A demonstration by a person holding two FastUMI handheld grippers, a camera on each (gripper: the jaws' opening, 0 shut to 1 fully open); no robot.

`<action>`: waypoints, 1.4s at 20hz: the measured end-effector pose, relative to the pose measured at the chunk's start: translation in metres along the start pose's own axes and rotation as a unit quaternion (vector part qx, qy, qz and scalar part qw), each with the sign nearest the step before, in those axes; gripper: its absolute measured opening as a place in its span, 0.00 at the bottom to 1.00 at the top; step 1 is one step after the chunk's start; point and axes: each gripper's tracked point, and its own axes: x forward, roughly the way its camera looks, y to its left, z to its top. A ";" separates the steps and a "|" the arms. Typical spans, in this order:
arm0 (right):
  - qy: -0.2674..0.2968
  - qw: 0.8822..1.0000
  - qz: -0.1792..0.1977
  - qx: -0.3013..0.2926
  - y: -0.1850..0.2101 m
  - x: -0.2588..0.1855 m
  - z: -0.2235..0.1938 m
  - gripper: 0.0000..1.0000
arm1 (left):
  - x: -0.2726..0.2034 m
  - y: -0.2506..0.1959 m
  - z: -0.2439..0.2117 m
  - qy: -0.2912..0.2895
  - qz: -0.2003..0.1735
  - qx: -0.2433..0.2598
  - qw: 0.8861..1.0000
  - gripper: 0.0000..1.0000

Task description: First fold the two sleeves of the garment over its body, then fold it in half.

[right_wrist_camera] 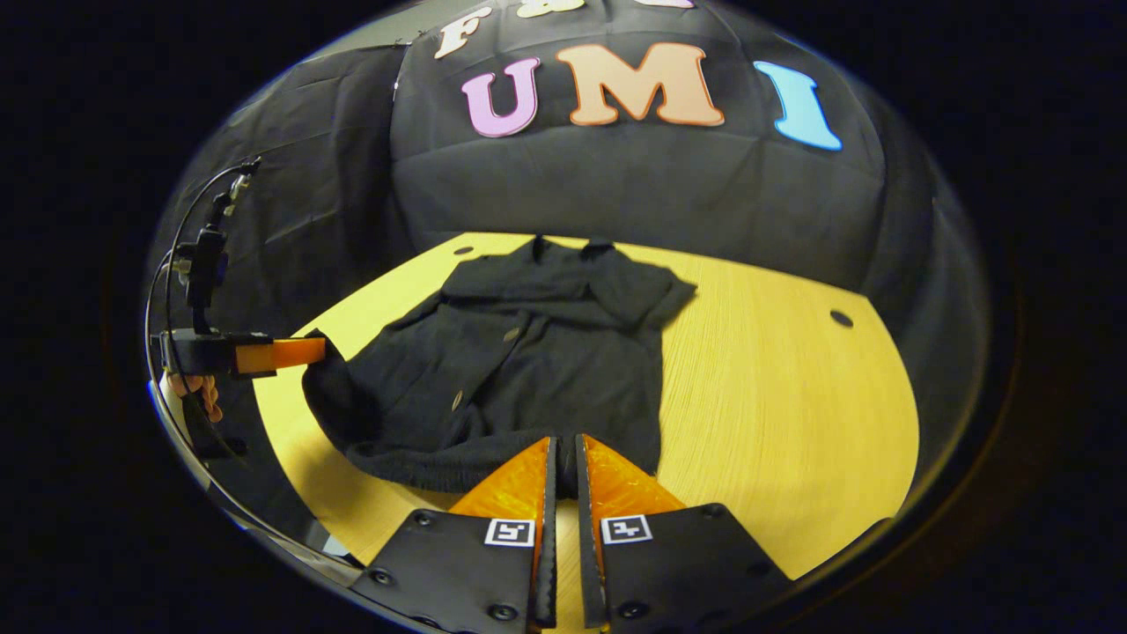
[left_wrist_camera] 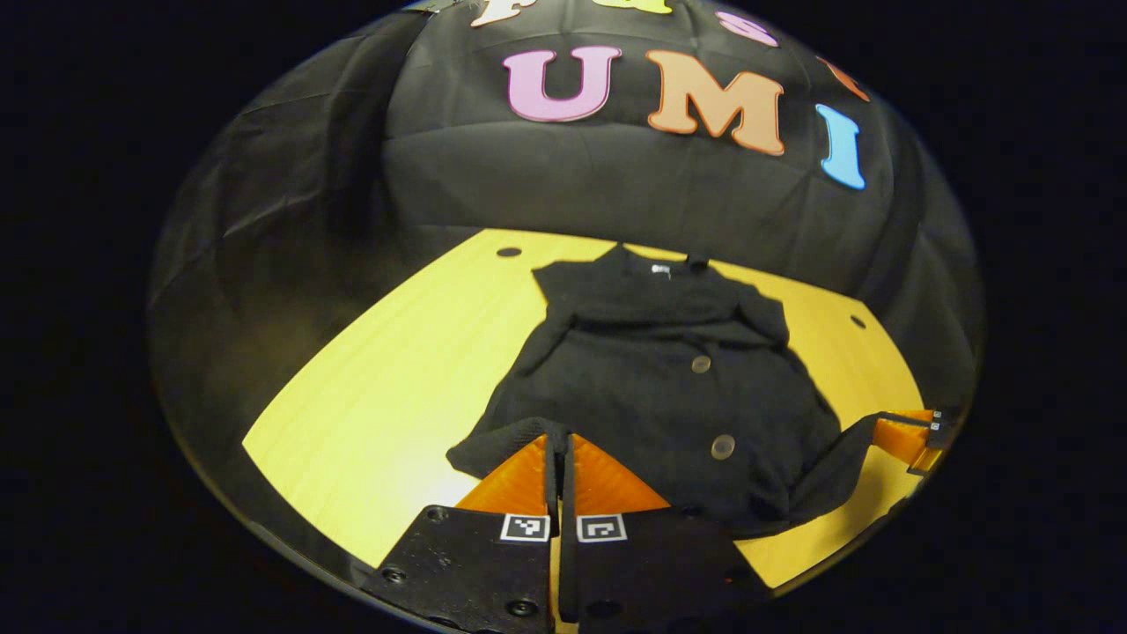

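- In the left gripper view, the left gripper (left_wrist_camera: 559,445) has its two fingers drawn nearly together, pinching the hem corner of the garment (left_wrist_camera: 656,379) at the 6 o'clock edge of the cloth.
- In the right gripper view, the right gripper (right_wrist_camera: 563,449) has its fingers almost closed as well, with the hem edge caught between the tips, again at 6 o'clock of the cloth.
- Counted: one garment, two grippers, one table (left_wrist_camera: 387,387). Two buttons (left_wrist_camera: 722,446) show down the front in the left gripper view.
- The garment is dark and lies on the yellow table, both sleeves already folded in over its body.
- Its long axis runs from the fingers at 6 o'clock up to the collar at 12 o'clock, collar pointing toward the booth wall.
- In the left gripper view, the other gripper sits at 4 o'clock, holding the far hem corner, which is drawn out toward it.
- In the right gripper view, the other gripper sits at 9 o'clock with a hand (right_wrist_camera: 198,392) beneath it, touching the cloth's left corner.
- Small round holes (right_wrist_camera: 841,318) mark the tabletop near its far edge.
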 end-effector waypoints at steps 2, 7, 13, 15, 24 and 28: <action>-0.020 1.000 -0.010 0.000 -0.009 0.014 0.038 0.13 | 0.022 -0.006 0.039 -0.016 -0.009 -0.019 1.000 0.00; -0.059 0.997 -0.044 -0.017 -0.042 0.066 0.138 0.13 | 0.091 -0.005 0.124 -0.050 -0.014 -0.004 0.999 0.00; -0.052 0.995 -0.089 -0.003 -0.072 0.172 0.211 0.13 | 0.213 -0.010 0.182 -0.070 -0.027 -0.011 0.997 0.00; -0.043 0.994 -0.102 0.006 -0.084 0.201 0.224 0.13 | 0.248 -0.013 0.187 -0.061 -0.035 -0.014 0.997 0.00; -0.010 0.984 -0.176 -0.028 -0.115 0.227 0.218 0.80 | 0.287 -0.003 0.223 -0.120 -0.026 0.042 0.992 0.97; -0.061 0.977 -0.190 -0.069 -0.106 0.182 0.244 1.00 | 0.223 0.018 0.279 -0.189 -0.001 0.044 0.981 0.90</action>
